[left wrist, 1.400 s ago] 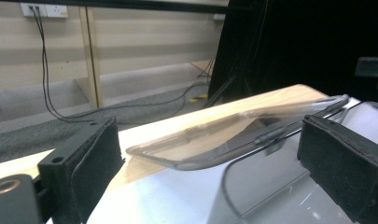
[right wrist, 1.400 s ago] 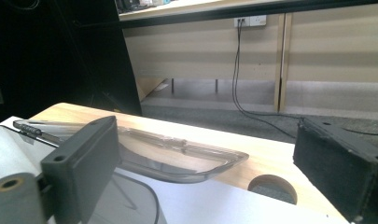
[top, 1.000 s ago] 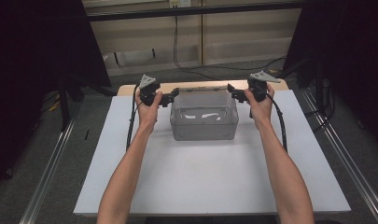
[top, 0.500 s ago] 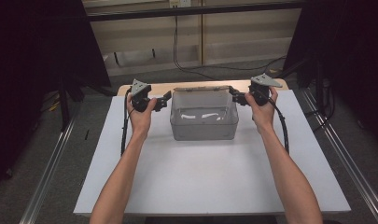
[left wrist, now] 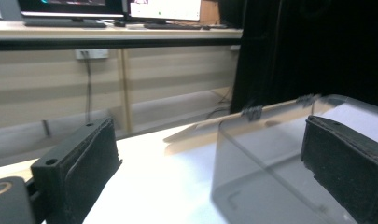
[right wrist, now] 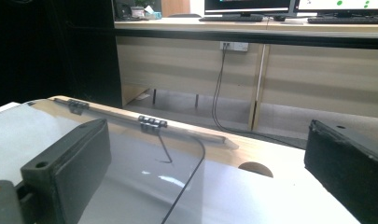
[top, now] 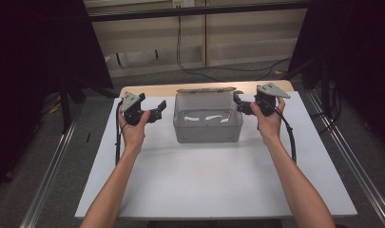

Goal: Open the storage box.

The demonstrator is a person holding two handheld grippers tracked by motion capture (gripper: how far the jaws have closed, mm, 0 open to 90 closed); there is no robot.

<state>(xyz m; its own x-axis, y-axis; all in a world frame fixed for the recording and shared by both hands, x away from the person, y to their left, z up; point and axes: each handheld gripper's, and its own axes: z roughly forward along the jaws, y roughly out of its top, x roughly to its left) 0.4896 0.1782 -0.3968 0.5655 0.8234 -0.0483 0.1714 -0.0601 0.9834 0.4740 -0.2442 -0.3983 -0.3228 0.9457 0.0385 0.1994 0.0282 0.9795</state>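
High view: fixed above the person's side of the table (top: 214, 185), facing forward and down; takes in the whole tabletop, floor and the far wall beyond the clear box (top: 207, 118), which stands toward the far edge.

Left gripper view: rides on the left gripper (top: 158, 110), low near the tabletop, just left of the clear box (left wrist: 289, 158); looks between its own spread jaws past the box's left end toward the far wall and the desk with monitors (left wrist: 112, 9).

Right gripper view: rides on the right gripper (top: 239, 104), low at the box's right end, very close; faces the same far wall.

Shared: all three include the clear box (right wrist: 107, 163); both gripper views share the wall and desk behind it.
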